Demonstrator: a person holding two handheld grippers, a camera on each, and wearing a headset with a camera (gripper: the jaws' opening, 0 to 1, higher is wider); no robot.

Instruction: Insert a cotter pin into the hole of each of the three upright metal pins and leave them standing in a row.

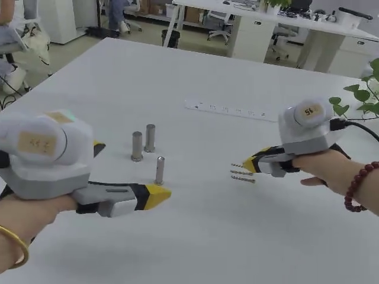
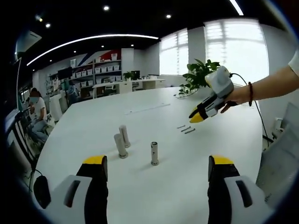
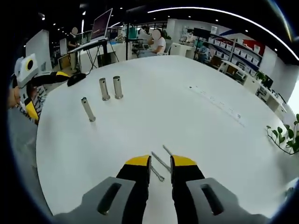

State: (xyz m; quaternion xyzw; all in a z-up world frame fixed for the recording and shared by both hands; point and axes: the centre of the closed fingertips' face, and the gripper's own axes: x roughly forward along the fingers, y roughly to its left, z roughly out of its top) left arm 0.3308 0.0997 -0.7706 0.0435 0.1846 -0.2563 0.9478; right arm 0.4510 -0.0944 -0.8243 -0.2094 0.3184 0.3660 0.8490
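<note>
No step is complete. The three metal pins (image 1: pixel 137 147) stand upright in a loose cluster on the counter (image 1: pixel 225 236), their holes apparently empty. Three cotter pins (image 1: pixel 243 172) lie flat, well apart from them. The right claw (image 3: pixel 161 163), open only a narrow gap, hangs over the cotter pins and grips nothing. The left claw (image 2: pixel 158 162) is wide open and empty, near the metal pins.

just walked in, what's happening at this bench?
A person holds a gripper in each hand over a white table. Three upright metal pins stand in a loose cluster, none with a cotter pin through it yet. The cotter pins lie flat on the table at the tips of the right tongs, which are nearly closed; a grip can't be confirmed. The left tongs hover wide open near the metal pins, holding nothing.
</note>
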